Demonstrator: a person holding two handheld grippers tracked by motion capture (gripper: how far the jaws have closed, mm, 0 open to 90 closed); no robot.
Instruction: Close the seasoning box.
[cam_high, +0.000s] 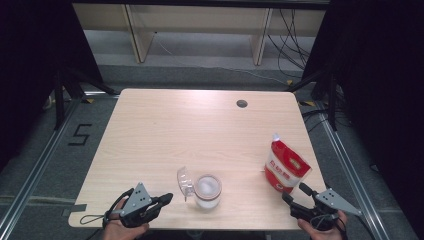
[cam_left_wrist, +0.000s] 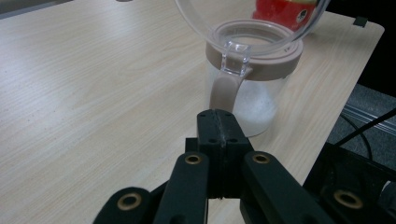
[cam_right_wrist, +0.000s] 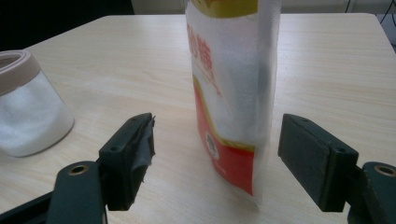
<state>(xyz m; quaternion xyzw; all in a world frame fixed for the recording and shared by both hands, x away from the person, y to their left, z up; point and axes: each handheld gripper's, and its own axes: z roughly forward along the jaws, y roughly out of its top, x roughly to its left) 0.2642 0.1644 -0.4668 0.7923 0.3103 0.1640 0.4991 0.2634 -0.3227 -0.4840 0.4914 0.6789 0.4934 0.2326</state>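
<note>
A clear jar (cam_high: 207, 192) with a tan collar holds white powder near the table's front edge; its clear hinged lid (cam_high: 184, 182) stands flipped open on the left side. My left gripper (cam_high: 167, 198) lies just left of the jar, shut with nothing between its jaws; in the left gripper view the shut tips (cam_left_wrist: 219, 116) point at the jar (cam_left_wrist: 250, 74) a short way off. A red and white pouch (cam_high: 285, 166) stands upright at the right. My right gripper (cam_high: 295, 192) is open just in front of the pouch (cam_right_wrist: 231, 88), whose lower edge stands between the pads without touching them.
The light wood table (cam_high: 165, 130) has a round cable hole (cam_high: 242, 103) near its far edge. Black stands and cables flank the table on both sides. The jar (cam_right_wrist: 25, 105) sits at the left of the right gripper view.
</note>
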